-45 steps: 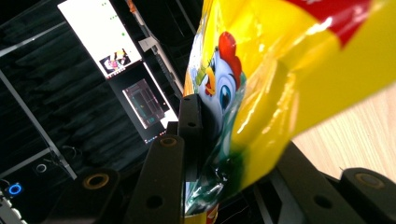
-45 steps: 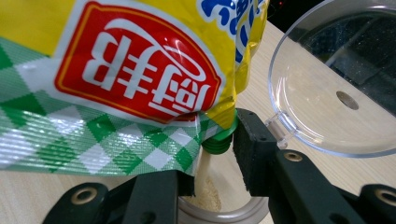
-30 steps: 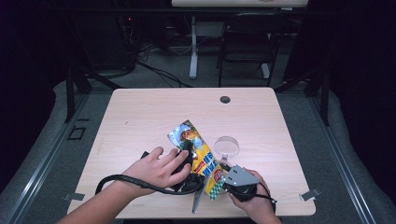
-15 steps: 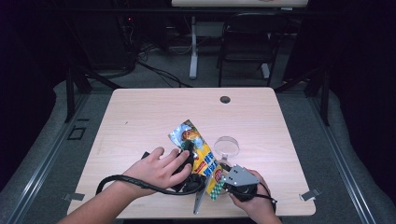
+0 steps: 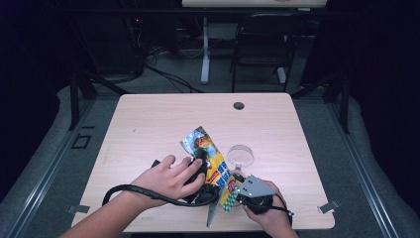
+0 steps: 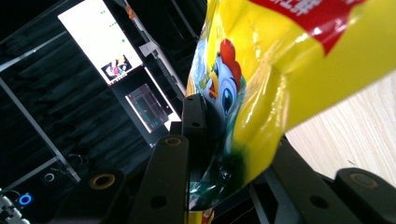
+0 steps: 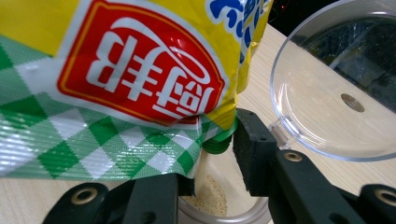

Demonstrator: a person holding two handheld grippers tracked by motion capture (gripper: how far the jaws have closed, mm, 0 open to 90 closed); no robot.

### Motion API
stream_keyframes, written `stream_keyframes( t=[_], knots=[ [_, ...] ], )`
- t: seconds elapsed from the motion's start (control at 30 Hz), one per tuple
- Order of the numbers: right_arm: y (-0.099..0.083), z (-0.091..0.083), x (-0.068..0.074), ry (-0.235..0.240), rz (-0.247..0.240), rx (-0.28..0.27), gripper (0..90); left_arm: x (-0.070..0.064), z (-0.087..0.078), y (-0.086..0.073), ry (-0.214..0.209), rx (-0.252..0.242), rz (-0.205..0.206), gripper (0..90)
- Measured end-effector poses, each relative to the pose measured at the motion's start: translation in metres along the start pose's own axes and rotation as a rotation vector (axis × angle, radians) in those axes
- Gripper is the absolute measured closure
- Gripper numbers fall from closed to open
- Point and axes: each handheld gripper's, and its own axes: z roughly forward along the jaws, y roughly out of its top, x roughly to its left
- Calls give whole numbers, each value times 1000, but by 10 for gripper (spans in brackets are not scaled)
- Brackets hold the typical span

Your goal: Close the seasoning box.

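Yellow seasoning packet (image 5: 214, 163) unmoved since earlier, left claw (image 6: 224, 154) clamping it, right claw (image 7: 212, 186) clamping its edge.

A light wooden table (image 5: 148, 129) serves as the landmark, with a dark round grommet hole (image 5: 238, 105) near the middle of its far edge. Beyond that far edge stand a black folding chair (image 5: 262, 44) and, just left of it, a white desk leg (image 5: 205, 49), with dark cables (image 5: 163, 74) lying on the grey floor (image 5: 99, 99) farther left. Two lit screens (image 6: 123, 79) hang in the dark surroundings in the left gripper view.
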Motion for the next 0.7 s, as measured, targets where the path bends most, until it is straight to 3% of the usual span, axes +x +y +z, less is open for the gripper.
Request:
stream_keyframes(
  t=[0.23,0.4,0.57,0.7],
  knots=[
    [-1,1,0,10,9,-12,703,0,0,1,12,-14,-6,808],
    [0,1,1,12,6,-14,704,1,-2,1,2,3,7,811],
    [-1,2,1,14,5,-13,703,0,-1,3,-3,-6,-16,817],
    [-1,2,0,9,4,-14,704,1,-2,3,6,-6,-10,821]
  ],
)
